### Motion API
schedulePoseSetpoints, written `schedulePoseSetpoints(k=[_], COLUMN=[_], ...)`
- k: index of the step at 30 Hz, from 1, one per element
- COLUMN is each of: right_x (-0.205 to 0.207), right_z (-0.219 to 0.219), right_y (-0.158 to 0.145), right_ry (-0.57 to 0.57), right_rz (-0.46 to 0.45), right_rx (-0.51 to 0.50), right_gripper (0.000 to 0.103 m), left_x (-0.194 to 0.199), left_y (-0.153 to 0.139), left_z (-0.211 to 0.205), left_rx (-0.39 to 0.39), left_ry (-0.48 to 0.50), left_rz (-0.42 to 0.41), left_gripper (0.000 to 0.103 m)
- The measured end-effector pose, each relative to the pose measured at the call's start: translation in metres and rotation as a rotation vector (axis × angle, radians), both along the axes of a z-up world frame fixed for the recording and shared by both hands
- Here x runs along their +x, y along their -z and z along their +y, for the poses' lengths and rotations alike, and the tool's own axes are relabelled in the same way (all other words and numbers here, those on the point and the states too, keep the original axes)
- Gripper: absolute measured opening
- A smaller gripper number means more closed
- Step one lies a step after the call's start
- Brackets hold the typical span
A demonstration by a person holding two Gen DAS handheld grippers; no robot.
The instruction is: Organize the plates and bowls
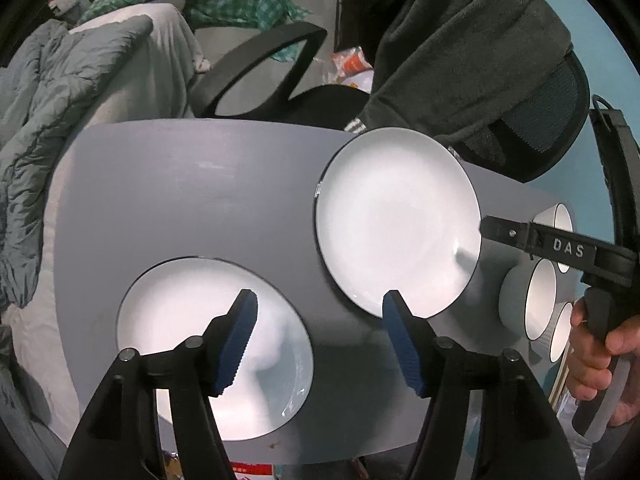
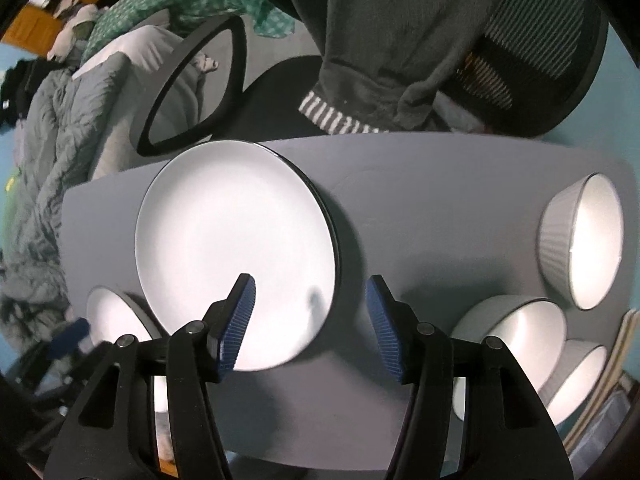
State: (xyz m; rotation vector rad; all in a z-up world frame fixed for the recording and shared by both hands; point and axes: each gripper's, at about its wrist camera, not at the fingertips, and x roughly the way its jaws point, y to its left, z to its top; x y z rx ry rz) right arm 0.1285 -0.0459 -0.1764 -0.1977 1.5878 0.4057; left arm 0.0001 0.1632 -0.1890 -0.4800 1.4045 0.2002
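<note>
The left gripper [image 1: 320, 340] points down at the grey table [image 1: 192, 200] with its blue-padded jaws spread apart and nothing between them. Under its left finger lies a white plate [image 1: 180, 320] near the table's front edge; its right finger stands over the near rim of a second, dark-rimmed white plate [image 1: 396, 220] further back.

The right gripper [image 2: 310, 326] also hangs over the table, jaws apart and empty. Its left finger overlaps the near edge of the large plate [image 2: 236, 248], which seems to sit on top of at least one more plate, since dark rims show along its right side. Bare table fills the gap between the pads.

To the right, three white ribbed bowls cluster together: one far [image 2: 584, 240], one nearer [image 2: 516, 336], one at the table's corner [image 2: 580, 380]. A hand [image 1: 600, 360] holds the right gripper's handle. Behind the table stands a black office chair [image 2: 192, 88] draped with a dark garment [image 2: 400, 40].
</note>
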Motion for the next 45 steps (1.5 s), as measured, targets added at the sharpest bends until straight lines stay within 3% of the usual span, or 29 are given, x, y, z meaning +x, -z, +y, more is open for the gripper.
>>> schedulePoseSetpoints(k=[8,20,33,45], right_x=[-0.025,-0.063,-0.094,-0.13], right_z=[0.013,0.029,0.039,0.037], right_y=[-0.029,-0.075,-0.094,-0.088], right_ry=[-0.137,-0.268,-0.325,-0.339], right_rz=[-0.099,-0.181,-0.168,-0.098], right_rx=[-0.055,-0.048,-0.013,0.01], right_gripper=[0.061,0.064,0.065,0.065], left_x=[-0.034,-0.085,-0.135,-0.181], left_y=[-0.024,-0.048,-0.058,-0.055], left_z=[0.014,0.038,0.058,0.072], left_rx=[0.032,0.033,0.02,0.021], left_ry=[-0.052,-0.129,-0.248,-0.328], left_rz=[-0.035,-0.057,-0.08,-0.054], left_gripper=[0.071,0.074,0.074,0.074])
